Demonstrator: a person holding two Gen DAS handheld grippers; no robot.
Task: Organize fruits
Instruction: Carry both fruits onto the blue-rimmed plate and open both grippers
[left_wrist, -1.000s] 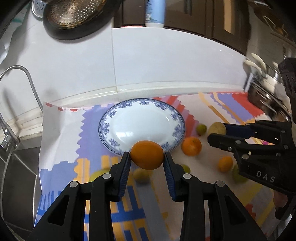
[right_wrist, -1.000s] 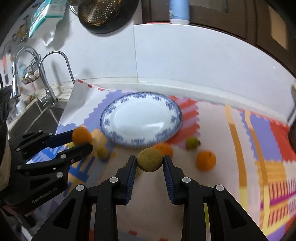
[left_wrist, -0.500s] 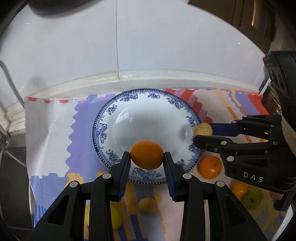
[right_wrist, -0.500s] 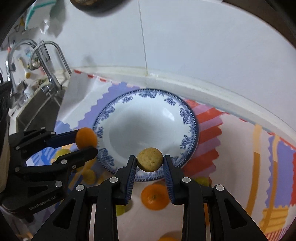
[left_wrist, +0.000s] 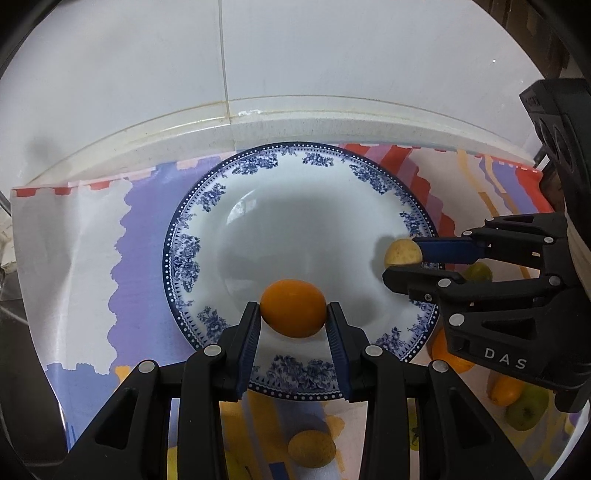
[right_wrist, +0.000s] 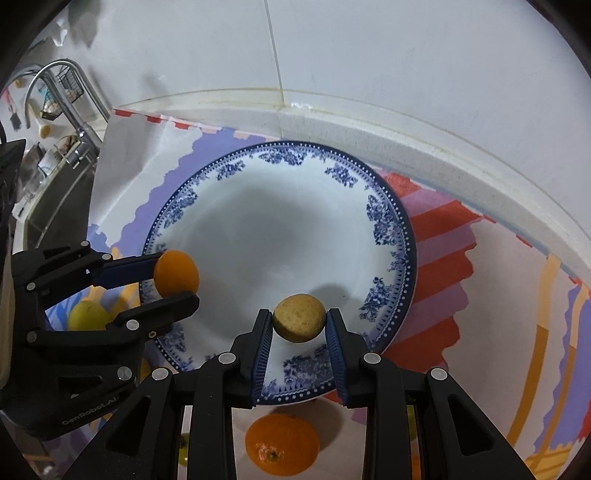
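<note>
Both tools hang over the blue-rimmed plate (left_wrist: 184, 254), likely so 2 fruits can drop together. The left gripper (left_wrist: 293, 328) is clamped on an orange (left_wrist: 293, 313); the right gripper (right_wrist: 299, 328) pinches a yellowish fruit (right_wrist: 299, 317). Other fruit waits on the patterned mat (right_wrist: 436, 266).

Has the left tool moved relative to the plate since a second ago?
Yes. The left tool, gripping the orange, moved forward over the plate.
</note>
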